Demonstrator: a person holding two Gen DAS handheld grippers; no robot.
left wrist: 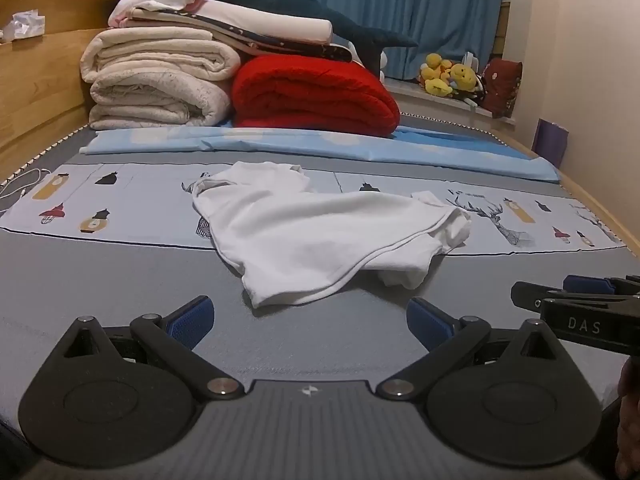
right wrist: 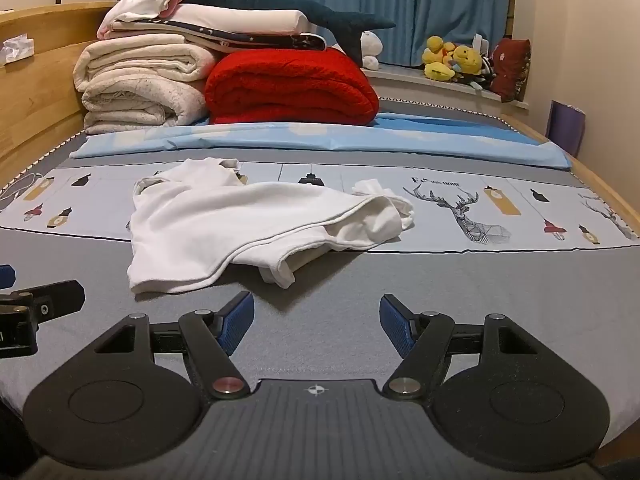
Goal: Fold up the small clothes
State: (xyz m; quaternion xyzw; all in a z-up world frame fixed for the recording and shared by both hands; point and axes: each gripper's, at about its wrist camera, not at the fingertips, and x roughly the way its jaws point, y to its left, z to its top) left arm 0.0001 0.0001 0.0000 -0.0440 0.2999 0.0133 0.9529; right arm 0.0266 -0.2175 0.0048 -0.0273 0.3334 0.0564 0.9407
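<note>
A small white garment lies crumpled on the grey bed cover, partly over the printed blue strip; it also shows in the right wrist view. My left gripper is open and empty, just short of the garment's near hem. My right gripper is open and empty, just in front of the garment's near right corner. The right gripper shows at the right edge of the left wrist view. The left gripper shows at the left edge of the right wrist view.
Folded cream blankets and a red blanket are stacked at the head of the bed, with a blue plush shark on top. A wooden headboard runs along the left. Plush toys sit on the windowsill.
</note>
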